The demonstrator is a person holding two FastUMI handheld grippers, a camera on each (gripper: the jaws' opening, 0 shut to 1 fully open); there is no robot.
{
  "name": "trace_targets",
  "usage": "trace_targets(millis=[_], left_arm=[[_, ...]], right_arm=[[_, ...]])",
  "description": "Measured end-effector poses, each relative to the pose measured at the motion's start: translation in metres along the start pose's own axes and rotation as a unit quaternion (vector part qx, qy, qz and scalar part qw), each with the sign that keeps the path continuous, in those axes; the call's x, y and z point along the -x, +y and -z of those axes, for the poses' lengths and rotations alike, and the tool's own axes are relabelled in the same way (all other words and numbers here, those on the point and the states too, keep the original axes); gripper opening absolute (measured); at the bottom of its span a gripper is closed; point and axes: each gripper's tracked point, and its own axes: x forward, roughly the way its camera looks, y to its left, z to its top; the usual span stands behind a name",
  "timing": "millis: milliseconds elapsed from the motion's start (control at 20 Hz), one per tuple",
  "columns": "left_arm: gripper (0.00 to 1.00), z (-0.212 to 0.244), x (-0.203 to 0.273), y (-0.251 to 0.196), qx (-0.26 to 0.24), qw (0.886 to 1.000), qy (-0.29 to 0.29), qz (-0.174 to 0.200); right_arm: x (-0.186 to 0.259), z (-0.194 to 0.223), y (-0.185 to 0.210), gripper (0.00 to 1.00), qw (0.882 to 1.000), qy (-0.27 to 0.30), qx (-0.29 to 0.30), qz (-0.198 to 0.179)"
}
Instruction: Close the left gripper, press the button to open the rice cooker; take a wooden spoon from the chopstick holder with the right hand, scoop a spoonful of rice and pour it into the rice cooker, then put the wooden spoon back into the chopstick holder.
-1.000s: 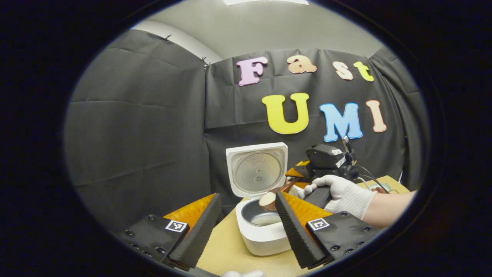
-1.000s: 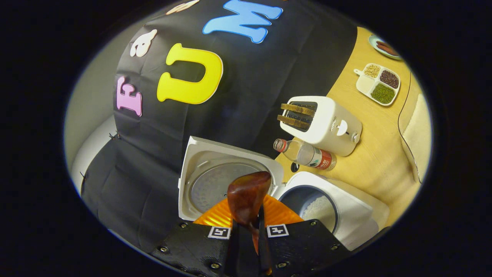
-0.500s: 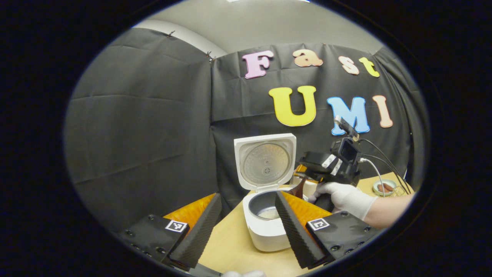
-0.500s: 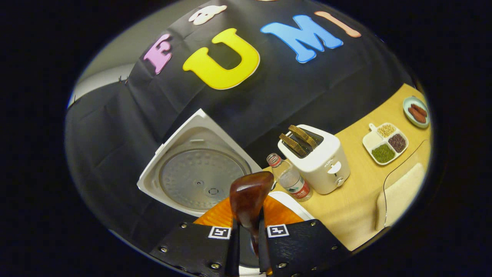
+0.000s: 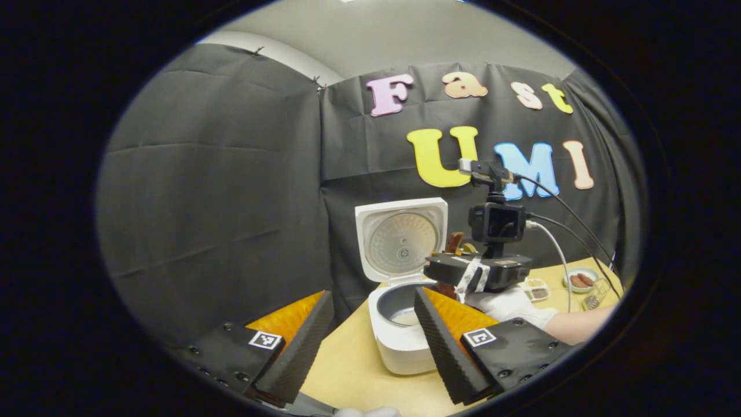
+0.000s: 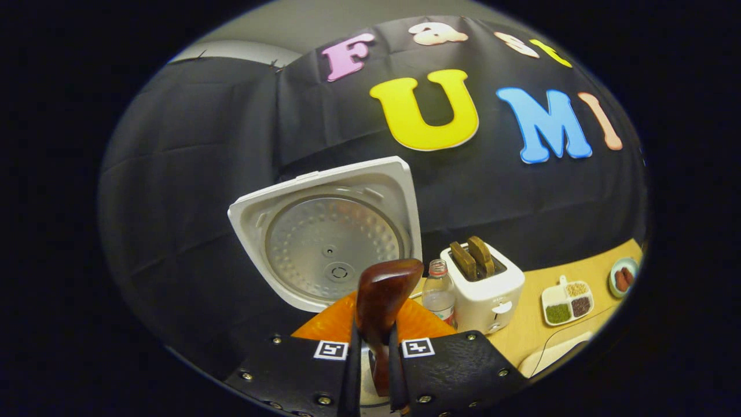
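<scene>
Black cloth backs a pale wooden worktop point(image 6: 538, 336), and on it the rice cooker point(image 5: 402, 341) stands with its lid point(image 6: 327, 231) thrown up and rice lying in the pot. The wooden spoon point(image 6: 382, 298) is clamped by its handle between the two fingers of the right claw point(image 6: 373, 370), its long axis running straight out along the fingers, bowl end forward and raised, the dark rounded bowl just in front of the lid's inner plate. In the left gripper view that right claw point(image 5: 457, 269) sits above and just beyond the pot, held by a gloved hand point(image 5: 503, 304), the spoon's tip poking up beside the lid. The spoon looks emptied, so the step in hand is probably the return to the chopstick holder, whose place I cannot tell; the right claw is the one that must carry it, handle end leading down. The left claw point(image 5: 370, 341) hangs wide open, holding nothing, with the cooker ahead between its fingers. Beyond the spoon to the right stand a water bottle point(image 6: 438, 295), a toaster point(image 6: 483, 289) with two slices, a divided dish of grains point(image 6: 567, 301) and a small plate point(image 6: 622, 278).
</scene>
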Motion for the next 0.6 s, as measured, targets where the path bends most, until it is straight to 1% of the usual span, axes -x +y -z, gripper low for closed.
trace_targets(millis=[100, 150, 200, 250, 300, 350, 400, 450, 600], left_arm=[[1.00, 0.000, 0.001, -0.002, 0.002, 1.000, 0.002, 0.001], [1.00, 0.001, 0.001, -0.002, 0.002, 1.000, 0.001, 0.002], [1.00, 0.001, 0.002, -0.003, 0.003, 1.000, 0.000, 0.002], [0.98, 0.000, 0.002, -0.004, 0.003, 1.000, 0.000, 0.003], [0.98, 0.000, 0.002, -0.004, 0.003, 1.000, 0.000, 0.003], [1.00, -0.002, 0.002, -0.003, 0.003, 1.000, -0.002, 0.003], [0.99, -0.002, 0.002, -0.003, 0.003, 1.000, -0.003, 0.003], [0.98, -0.003, 0.003, -0.001, 0.003, 1.000, -0.004, 0.002], [1.00, -0.004, 0.002, 0.000, 0.005, 1.000, -0.004, 0.001]], right_arm=[[0.003, -0.006, 0.015, 0.19, 0.998, -0.007, 0.068, -0.016], [0.002, -0.006, 0.024, 0.19, 0.994, -0.014, 0.105, -0.029], [0.003, -0.007, 0.032, 0.19, 0.989, -0.022, 0.144, -0.038], [0.003, -0.009, 0.040, 0.19, 0.983, -0.029, 0.172, -0.049], [0.005, -0.009, 0.047, 0.19, 0.977, -0.033, 0.202, -0.056], [0.007, -0.009, 0.054, 0.19, 0.972, -0.036, 0.225, -0.061], [0.009, -0.009, 0.058, 0.19, 0.966, -0.038, 0.247, -0.066], [0.012, -0.007, 0.060, 0.19, 0.963, -0.036, 0.259, -0.069], [0.008, -0.001, 0.059, 0.20, 0.966, -0.021, 0.246, -0.071]])
